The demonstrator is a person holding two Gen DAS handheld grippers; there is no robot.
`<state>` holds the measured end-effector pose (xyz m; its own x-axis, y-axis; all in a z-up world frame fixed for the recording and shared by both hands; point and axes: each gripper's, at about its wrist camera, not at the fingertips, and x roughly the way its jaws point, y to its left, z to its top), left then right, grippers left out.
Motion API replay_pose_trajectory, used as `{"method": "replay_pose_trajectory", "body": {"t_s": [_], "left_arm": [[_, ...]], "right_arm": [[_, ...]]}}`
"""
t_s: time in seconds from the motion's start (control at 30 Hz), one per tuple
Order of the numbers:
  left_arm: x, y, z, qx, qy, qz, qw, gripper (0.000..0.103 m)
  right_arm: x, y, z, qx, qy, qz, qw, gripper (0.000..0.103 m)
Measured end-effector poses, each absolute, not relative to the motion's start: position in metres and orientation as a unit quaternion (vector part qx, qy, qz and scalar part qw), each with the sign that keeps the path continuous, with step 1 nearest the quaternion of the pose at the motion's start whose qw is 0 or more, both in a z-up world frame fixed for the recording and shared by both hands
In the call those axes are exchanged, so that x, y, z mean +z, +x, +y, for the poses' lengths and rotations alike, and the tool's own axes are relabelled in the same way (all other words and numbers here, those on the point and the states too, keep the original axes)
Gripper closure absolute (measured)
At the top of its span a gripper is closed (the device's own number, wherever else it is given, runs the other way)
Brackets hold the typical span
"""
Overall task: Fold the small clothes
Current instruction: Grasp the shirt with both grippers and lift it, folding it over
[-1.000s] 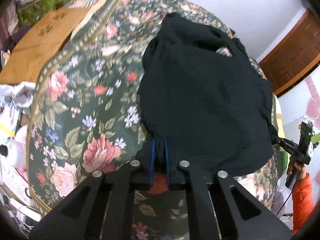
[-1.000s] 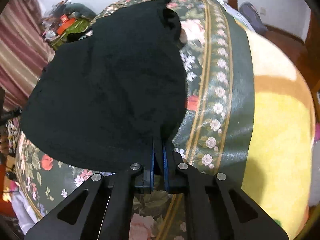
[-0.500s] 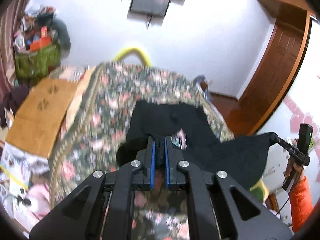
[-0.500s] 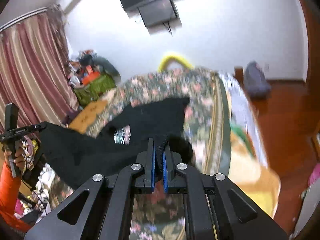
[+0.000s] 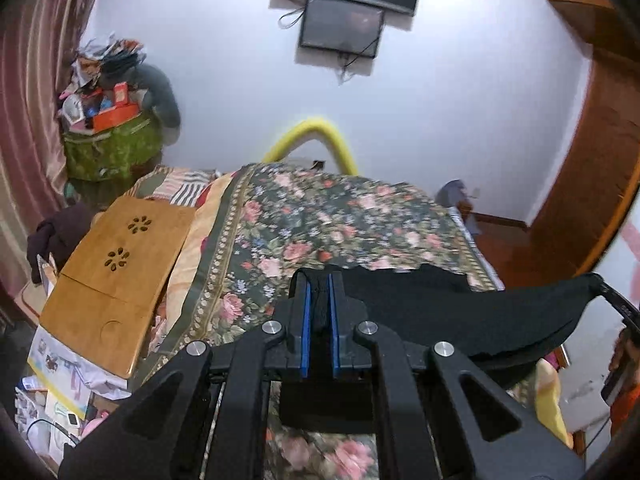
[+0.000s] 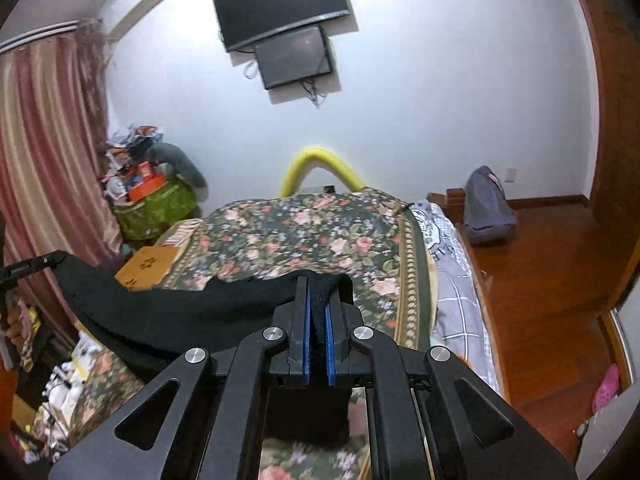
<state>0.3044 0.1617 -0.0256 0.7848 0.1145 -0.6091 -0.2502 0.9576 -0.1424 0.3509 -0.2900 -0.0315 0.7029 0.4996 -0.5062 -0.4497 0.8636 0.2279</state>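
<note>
Both grippers are clamped on one black garment (image 5: 460, 312), which hangs stretched in the air above the near end of the bed (image 5: 320, 220), clear of the floral bedspread (image 6: 288, 236) as far as the views show.

Left gripper (image 5: 319, 296): jaws clenched on a bunched edge of the cloth; dark fabric fills the gap between the blue pads. Right gripper (image 6: 318, 300): same condition, with a ribbed hem or band pinched between its pads. In the left wrist view the right gripper's tip shows at the far right, holding the other end of the cloth.

Orientation: the garment's long axis runs from one gripper to the other, roughly parallel to the near edge of the bed and across its width. The held edge is uppermost and near level; the body of the cloth sags below it between the two grips. What kind of garment it is, and which face is forward, cannot be told.

Step in hand, by judgement: lifting and spreading the piece before laying it flat for the fold.

Recommendations:
- Keep both grips firm and the top edge taut and level.
- Lower with the free edge touching down first on the bedspread, toward the middle.
- Keep away from the wooden lap tray (image 5: 116, 276) at the bed's left edge.
- Release only once the cloth lies without creases.
</note>
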Motion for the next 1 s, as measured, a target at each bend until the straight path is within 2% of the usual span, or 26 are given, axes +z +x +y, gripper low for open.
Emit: {"method": "replay_pose_trajectory", "body": {"t_s": [0.3,0.6,0.83,0.87,0.9,0.93,0.97,1.0], "left_arm": [[-0.084,0.398,0.197,0.128,-0.115,0.359,0.917,0.096],[-0.167,0.479,0.224,0.143,-0.109,0.42,0.889,0.096],[-0.185,0.51,0.222,0.147,-0.07,0.446,0.88,0.093],[-0.181,0.509,0.221,0.154,-0.061,0.442,0.881,0.086],[-0.177,0.507,0.221,0.159,-0.056,0.438,0.883,0.073],[-0.172,0.501,0.219,0.159,-0.056,0.432,0.886,0.064],[-0.169,0.495,0.218,0.154,-0.059,0.428,0.889,0.051],[-0.167,0.488,0.217,0.148,-0.06,0.423,0.892,0.046]], "right_arm": [[-0.068,0.429,-0.265,0.239,0.045,0.33,0.912,0.098],[-0.118,0.487,-0.241,0.23,0.031,0.379,0.896,0.098],[-0.13,0.509,-0.235,0.235,0.031,0.397,0.887,0.097],[-0.125,0.508,-0.238,0.235,0.038,0.393,0.888,0.095],[-0.12,0.506,-0.242,0.232,0.048,0.384,0.892,0.093],[-0.113,0.5,-0.248,0.231,0.058,0.373,0.897,0.089],[-0.108,0.495,-0.25,0.231,0.059,0.367,0.899,0.081],[-0.104,0.489,-0.252,0.234,0.056,0.362,0.901,0.077]]}}
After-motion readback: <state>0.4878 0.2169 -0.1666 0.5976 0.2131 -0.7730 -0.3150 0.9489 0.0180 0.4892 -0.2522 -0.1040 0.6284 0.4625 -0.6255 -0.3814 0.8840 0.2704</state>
